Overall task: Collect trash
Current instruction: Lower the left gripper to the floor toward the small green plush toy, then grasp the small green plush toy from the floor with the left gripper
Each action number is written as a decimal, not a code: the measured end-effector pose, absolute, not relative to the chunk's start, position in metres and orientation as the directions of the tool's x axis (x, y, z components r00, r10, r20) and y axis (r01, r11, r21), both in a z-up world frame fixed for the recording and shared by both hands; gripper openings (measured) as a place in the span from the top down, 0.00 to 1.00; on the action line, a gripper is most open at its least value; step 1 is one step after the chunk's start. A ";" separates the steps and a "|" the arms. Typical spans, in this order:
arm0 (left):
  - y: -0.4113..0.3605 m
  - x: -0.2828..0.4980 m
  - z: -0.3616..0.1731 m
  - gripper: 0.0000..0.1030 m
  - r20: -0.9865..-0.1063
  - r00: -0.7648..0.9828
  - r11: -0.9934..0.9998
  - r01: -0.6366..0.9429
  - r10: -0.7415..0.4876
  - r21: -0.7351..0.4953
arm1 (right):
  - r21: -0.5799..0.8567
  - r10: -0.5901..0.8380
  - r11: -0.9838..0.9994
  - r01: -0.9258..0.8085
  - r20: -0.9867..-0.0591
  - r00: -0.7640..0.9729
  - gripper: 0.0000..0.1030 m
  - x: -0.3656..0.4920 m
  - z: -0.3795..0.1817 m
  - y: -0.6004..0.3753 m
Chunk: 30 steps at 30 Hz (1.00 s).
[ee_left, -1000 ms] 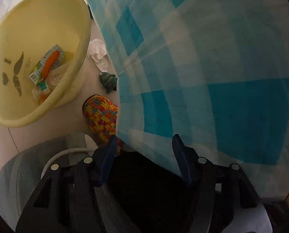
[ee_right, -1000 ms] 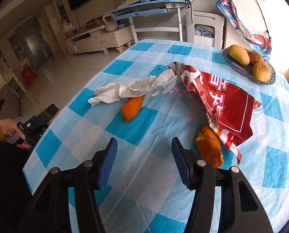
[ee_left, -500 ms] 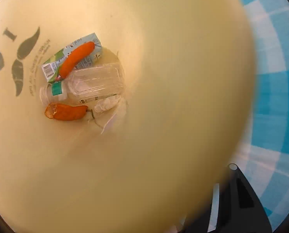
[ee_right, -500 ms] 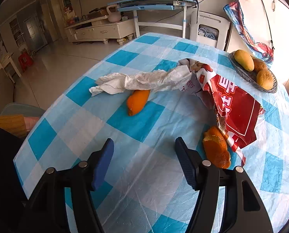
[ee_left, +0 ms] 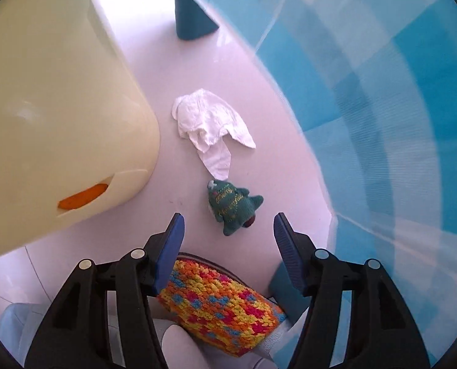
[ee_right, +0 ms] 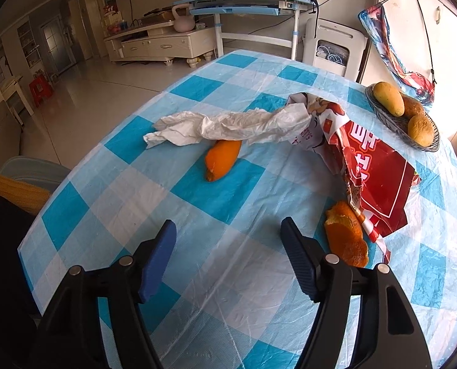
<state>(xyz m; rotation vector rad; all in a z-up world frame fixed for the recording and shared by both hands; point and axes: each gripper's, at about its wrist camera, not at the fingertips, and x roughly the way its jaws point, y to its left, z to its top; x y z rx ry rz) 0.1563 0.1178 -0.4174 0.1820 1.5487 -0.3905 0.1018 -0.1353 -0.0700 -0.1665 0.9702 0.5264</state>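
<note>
In the left wrist view my left gripper (ee_left: pixel 228 230) is open and empty above the floor. Ahead of it lie a crumpled white tissue (ee_left: pixel 211 126) and a small green knitted toy (ee_left: pixel 233 207). The outer wall of the pale yellow basin (ee_left: pixel 53 117) fills the left. In the right wrist view my right gripper (ee_right: pixel 228 240) is open and empty over the checked table (ee_right: pixel 130 206). On the table lie a crumpled white plastic bag (ee_right: pixel 228 126), an orange peel (ee_right: pixel 222 160), a second peel (ee_right: pixel 347 240) and a red wrapper (ee_right: pixel 379 181).
A basket of fruit (ee_right: pixel 403 113) stands at the table's far right. The blue checked tablecloth (ee_left: pixel 397 107) hangs on the right of the left wrist view. A colourful knitted slipper (ee_left: pixel 219 301) is under the left gripper. A blue table leg (ee_left: pixel 191 15) stands behind.
My left gripper has swung from looking into the basin to looking down at the floor beside it. My right gripper has moved slightly closer over the table.
</note>
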 end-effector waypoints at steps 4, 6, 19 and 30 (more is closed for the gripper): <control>0.134 0.180 -0.417 0.45 -0.994 0.090 0.943 0.333 -0.059 -0.026 | 0.108 0.360 0.861 -0.497 -0.818 0.447 0.33 0.103 -0.070 -0.135; 0.146 0.202 -0.412 0.45 -0.990 0.128 0.973 0.232 -0.056 -0.025 | 0.113 0.365 0.860 -0.497 -0.817 0.446 0.33 0.103 -0.070 -0.136; 0.112 0.199 -0.486 0.45 -0.985 -0.136 0.985 0.118 -0.110 -0.126 | 0.108 0.361 0.860 -0.499 -0.819 0.446 0.31 0.104 -0.070 -0.136; 0.084 0.205 -0.536 0.61 -0.992 -0.125 0.974 0.228 0.034 0.004 | 0.090 0.350 0.857 -0.507 -0.824 0.446 0.29 0.103 -0.071 -0.130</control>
